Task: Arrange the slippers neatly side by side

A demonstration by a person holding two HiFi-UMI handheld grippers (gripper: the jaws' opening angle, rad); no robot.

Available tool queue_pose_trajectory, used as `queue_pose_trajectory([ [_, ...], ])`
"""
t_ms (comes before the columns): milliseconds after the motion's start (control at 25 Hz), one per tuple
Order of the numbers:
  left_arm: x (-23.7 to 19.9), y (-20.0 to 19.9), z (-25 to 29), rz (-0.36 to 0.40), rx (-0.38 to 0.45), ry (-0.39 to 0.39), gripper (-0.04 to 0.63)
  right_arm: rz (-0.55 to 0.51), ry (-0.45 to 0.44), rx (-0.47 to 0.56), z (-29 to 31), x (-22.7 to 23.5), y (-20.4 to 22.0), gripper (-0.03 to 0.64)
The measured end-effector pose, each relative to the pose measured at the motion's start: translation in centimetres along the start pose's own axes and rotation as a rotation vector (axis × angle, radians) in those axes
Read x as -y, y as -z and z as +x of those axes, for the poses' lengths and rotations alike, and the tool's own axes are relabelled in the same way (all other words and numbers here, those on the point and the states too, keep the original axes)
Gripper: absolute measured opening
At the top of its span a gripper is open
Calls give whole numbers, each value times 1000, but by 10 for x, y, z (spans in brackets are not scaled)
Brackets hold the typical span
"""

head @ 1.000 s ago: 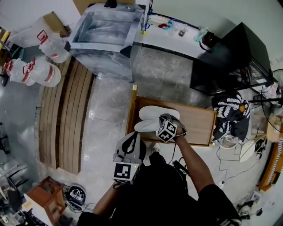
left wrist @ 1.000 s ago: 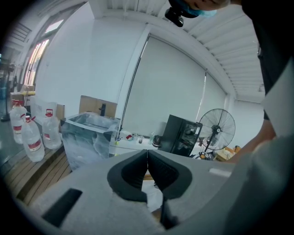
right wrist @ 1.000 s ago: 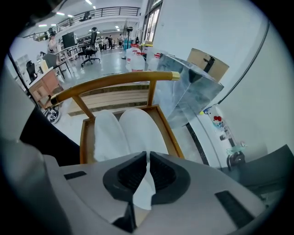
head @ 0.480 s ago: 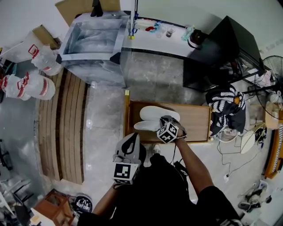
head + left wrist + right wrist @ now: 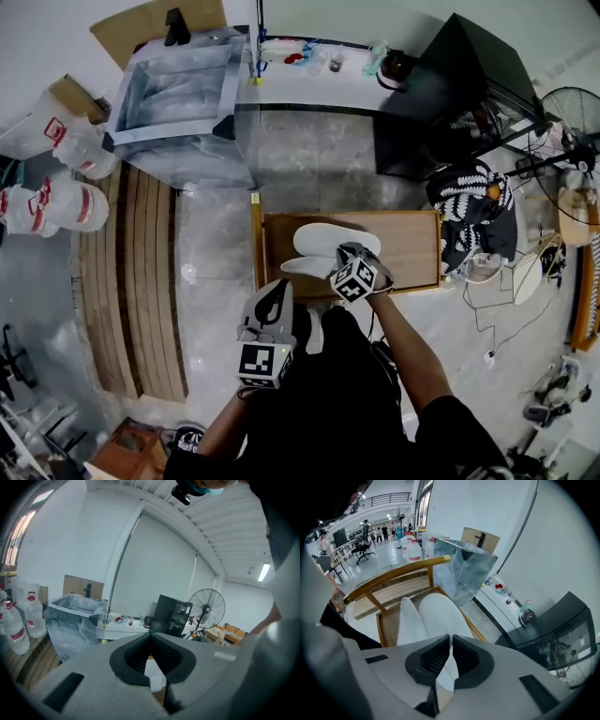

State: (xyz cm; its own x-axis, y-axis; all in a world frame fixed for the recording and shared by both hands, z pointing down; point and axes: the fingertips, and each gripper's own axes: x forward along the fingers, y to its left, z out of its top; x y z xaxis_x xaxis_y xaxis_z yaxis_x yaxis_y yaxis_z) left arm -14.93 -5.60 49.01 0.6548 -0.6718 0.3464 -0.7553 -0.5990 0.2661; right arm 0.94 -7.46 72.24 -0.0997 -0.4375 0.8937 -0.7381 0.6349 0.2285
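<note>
Right gripper (image 5: 450,644) is pitched steeply down over the right-hand ends of the two slippers; findings follow.

Both slippers are plain white, soft and flat with rounded ends, and carry no visible marking. The far slipper (image 5: 323,237) lies broad and flat; the near slipper (image 5: 307,267) shows narrower and sits at a slight angle to it, so the pair is close alongside but not quite parallel; whether they touch I cannot tell. Both lie lengthwise on the left half of the low wooden table (image 5: 403,244) with a raised rim.

On my right gripper, the jaws are drawn almost together with only a thin slit between them; the far slipper's white runs straight into that slit, so I read the jaws as clamped on its end.

Left gripper (image 5: 150,641) has its jaws closed tip to tip and nothing in them; I hold it back from the table, close to my body.
</note>
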Motion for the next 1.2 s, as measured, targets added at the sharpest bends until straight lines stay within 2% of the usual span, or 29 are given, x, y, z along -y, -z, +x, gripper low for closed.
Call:
queue_pose_trajectory([
  [400, 15, -5, 10, 8, -5, -6, 17, 80, 19, 12, -9, 22, 21, 26],
  [560, 21, -9, 16, 15, -9, -3, 17, 142, 25, 18, -13, 36, 30, 26],
  [920, 46, -11, 38, 32, -22, 38, 17, 247, 45, 11, -25, 63, 65, 25],
  [1200, 75, -13, 58, 55, -33, 88, 17, 381, 55, 5, -35, 82, 104, 25],
])
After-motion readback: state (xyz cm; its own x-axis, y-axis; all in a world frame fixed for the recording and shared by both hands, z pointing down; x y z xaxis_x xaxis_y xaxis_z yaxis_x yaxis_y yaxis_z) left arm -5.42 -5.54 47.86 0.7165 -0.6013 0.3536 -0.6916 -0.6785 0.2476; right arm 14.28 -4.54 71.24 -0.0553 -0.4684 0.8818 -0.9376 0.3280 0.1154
